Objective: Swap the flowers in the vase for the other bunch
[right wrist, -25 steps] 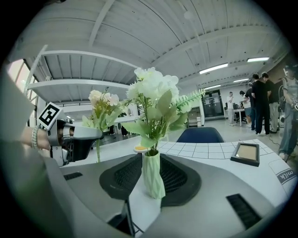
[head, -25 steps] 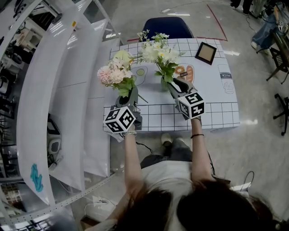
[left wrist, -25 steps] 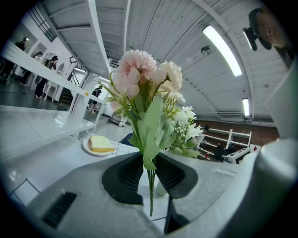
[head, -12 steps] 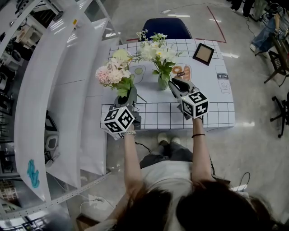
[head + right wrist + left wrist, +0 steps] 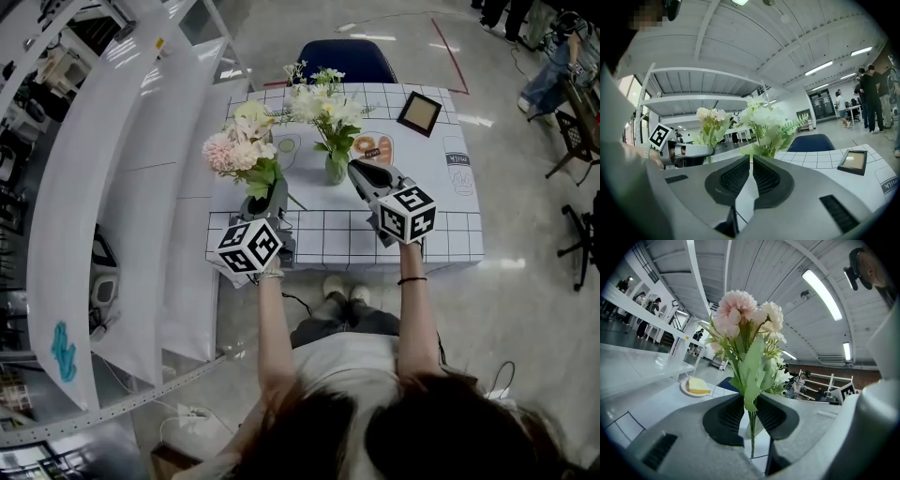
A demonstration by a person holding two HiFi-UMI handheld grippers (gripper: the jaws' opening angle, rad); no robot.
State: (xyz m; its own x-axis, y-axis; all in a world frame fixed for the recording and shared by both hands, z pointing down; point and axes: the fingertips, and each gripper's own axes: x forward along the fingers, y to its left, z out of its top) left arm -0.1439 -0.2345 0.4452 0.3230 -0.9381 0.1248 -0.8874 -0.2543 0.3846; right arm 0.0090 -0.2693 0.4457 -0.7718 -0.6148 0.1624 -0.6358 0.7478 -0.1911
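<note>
The left gripper (image 5: 265,202) jaws pinch the pink bunch (image 5: 236,150) by its stems, upright off the surface (image 5: 441,234) to spare the blooms; the white bunch (image 5: 323,105) sits in the vase (image 5: 335,170), just beside the right gripper (image 5: 359,170), jaws seemingly closed, empty.

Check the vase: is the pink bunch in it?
No: the left gripper grips the pink bunch by its stems; the vase holds the white bunch.

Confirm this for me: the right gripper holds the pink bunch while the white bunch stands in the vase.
Not quite. The left gripper holds the pink bunch, its jaws closed on the stems, as the left gripper view shows. The white bunch does stand in the vase.
</note>
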